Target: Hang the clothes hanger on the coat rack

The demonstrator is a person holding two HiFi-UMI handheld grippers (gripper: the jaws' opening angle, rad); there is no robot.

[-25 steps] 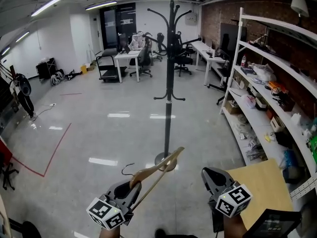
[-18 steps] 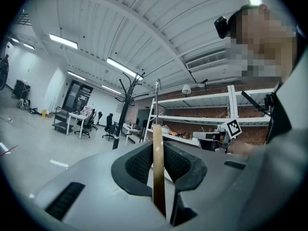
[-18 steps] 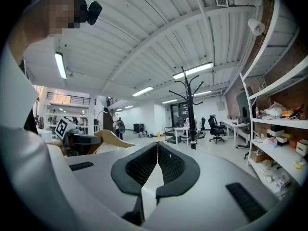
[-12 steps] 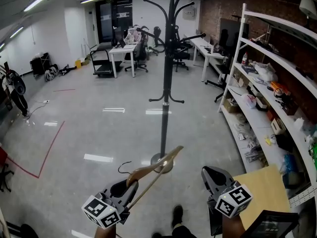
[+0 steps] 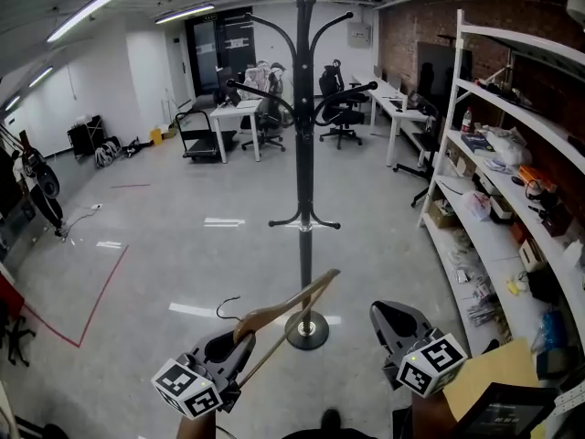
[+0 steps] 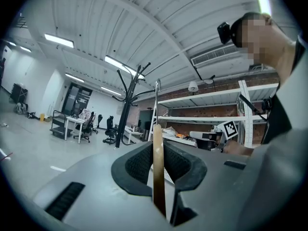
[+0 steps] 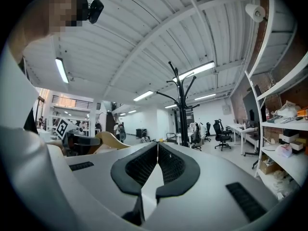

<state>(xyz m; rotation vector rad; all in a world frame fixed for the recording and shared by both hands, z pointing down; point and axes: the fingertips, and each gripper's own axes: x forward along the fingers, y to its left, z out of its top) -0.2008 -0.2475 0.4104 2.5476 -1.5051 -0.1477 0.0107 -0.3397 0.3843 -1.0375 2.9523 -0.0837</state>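
The light wooden clothes hanger with a thin metal hook [image 5: 285, 306] was held low in front of the person, clamped in the left gripper [image 5: 239, 344]. In the head view its pale arm slanted up and to the right from the jaws, and its far end lay over the round base of the coat rack, though whether it touched could not be told. Its hook curled out to the left. In the left gripper view the wooden bar [image 6: 157, 170] stood upright between the two ribbed black pads, pinched tight from both sides by the left gripper [image 6: 157, 148].

The tall black metal coat rack [image 5: 303, 154] stood just ahead on the glossy grey floor [image 5: 155, 245], its curved arms spreading at the top and none carrying the hanger. It also showed in the left gripper view [image 6: 126, 110] and the right gripper view [image 7: 183, 110].

The right gripper [image 5: 388, 319] hovered apart on the right, beside a pale wooden board [image 5: 489, 373]. Its own view showed the right gripper [image 7: 157, 147] with pads pressed together at the tips and nothing between them; the hanger [image 7: 109, 141] showed off to its left.

White shelving with clutter [image 5: 498, 199] ran along a brick wall on the right, and desks with office chairs [image 5: 251, 112] stood at the back.
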